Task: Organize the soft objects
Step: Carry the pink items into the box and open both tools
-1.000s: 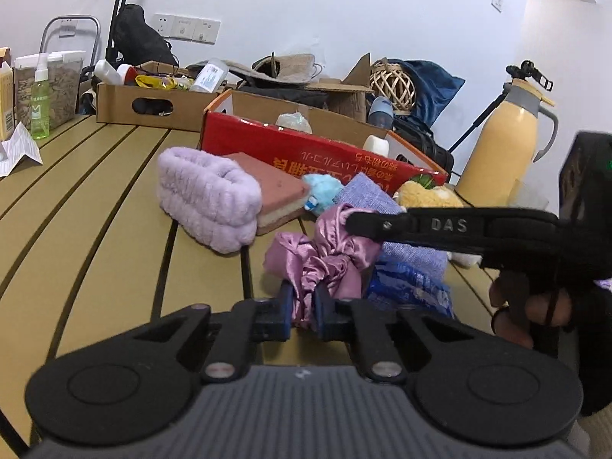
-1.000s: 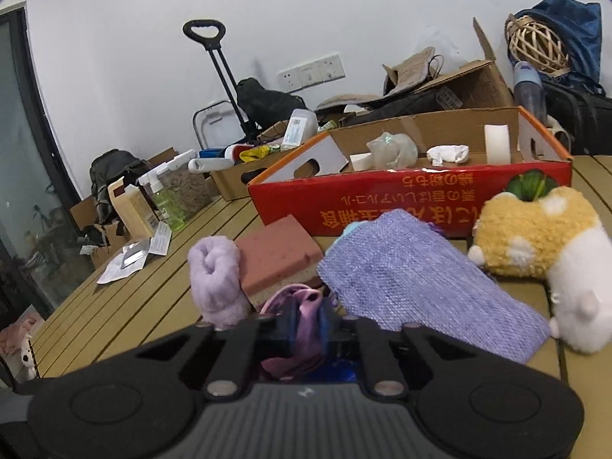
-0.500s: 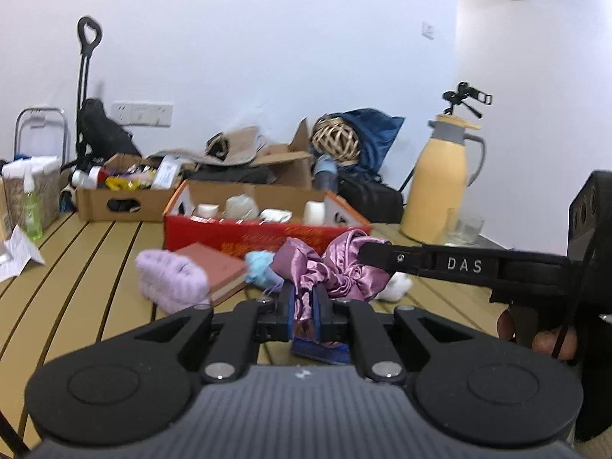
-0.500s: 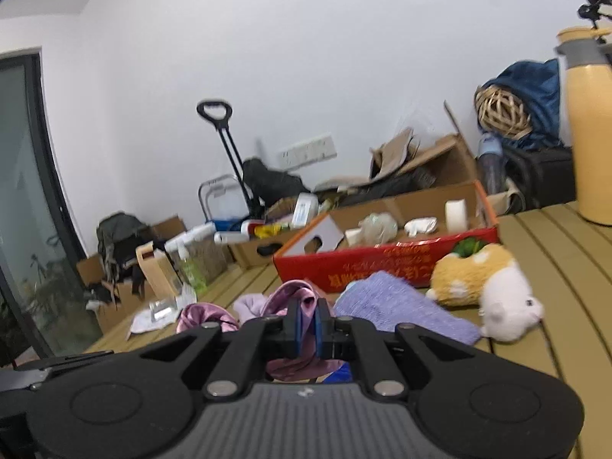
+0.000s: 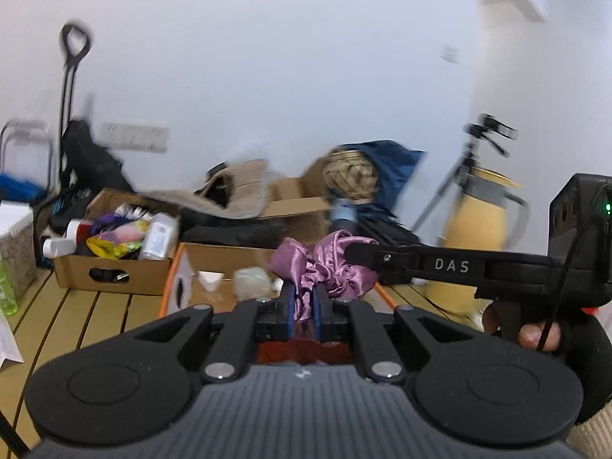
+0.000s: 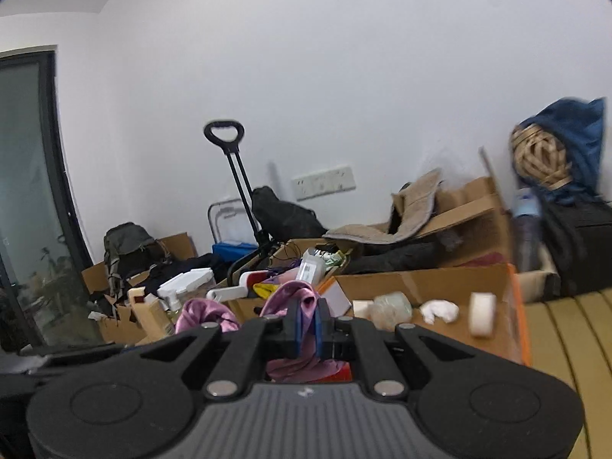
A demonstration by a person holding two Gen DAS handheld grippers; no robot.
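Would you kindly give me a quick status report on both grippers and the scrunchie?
Left gripper and right gripper both shut on the pink scrunchie. Scrunchie held up between them, in front of the red box. Nothing in the way.

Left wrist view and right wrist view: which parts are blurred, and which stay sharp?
Left wrist view: background boxes, yellow jug and wall socket smear with motion; left hand-held gripper and pink satin cloth are sharp. Right wrist view: blur mainly at the right edge, around the woven ball.

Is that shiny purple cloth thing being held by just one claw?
No, both hold it: the left claw pinches one part of the purple satin scrunchie, and the right claw grips another.
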